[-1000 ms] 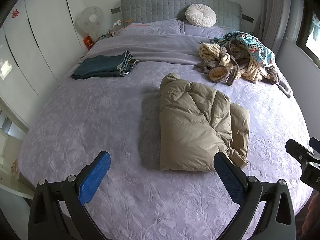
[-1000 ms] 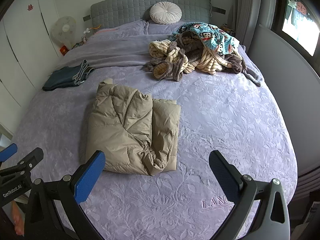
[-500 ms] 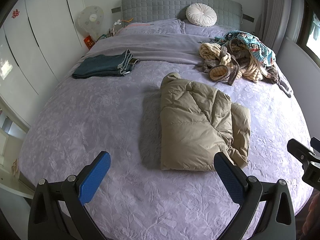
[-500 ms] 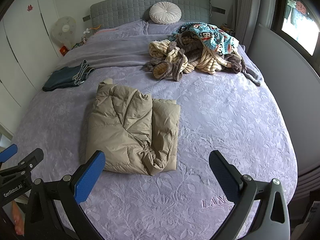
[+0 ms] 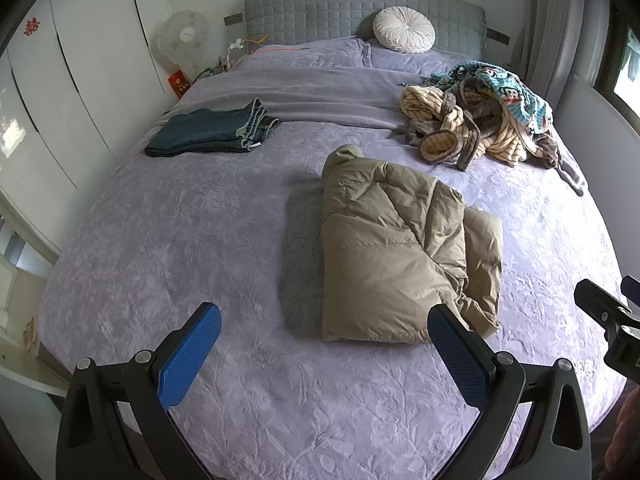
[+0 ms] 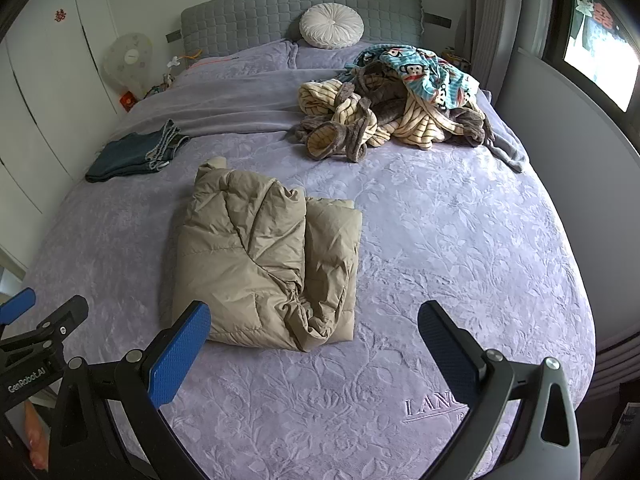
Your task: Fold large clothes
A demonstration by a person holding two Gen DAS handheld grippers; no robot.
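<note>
Folded jacket [image 5: 396, 248] beyond two wide-open, empty tools [image 5: 324, 344] [image 6: 314, 340]

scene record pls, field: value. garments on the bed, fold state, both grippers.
surface: bed with purple bedspread
tan puffer jacket: folded, lying mid-bed
jeans: folded, far left side of the bed
unfolded pile: striped robe and monkey-print fabric tangled, far right near the headboard
round white cushion: against the headboard
left gripper: open, empty, above the near bed edge, short of the jacket
right gripper: open, empty, near the jacket's near edge
contact: neither gripper touching any garment
</note>
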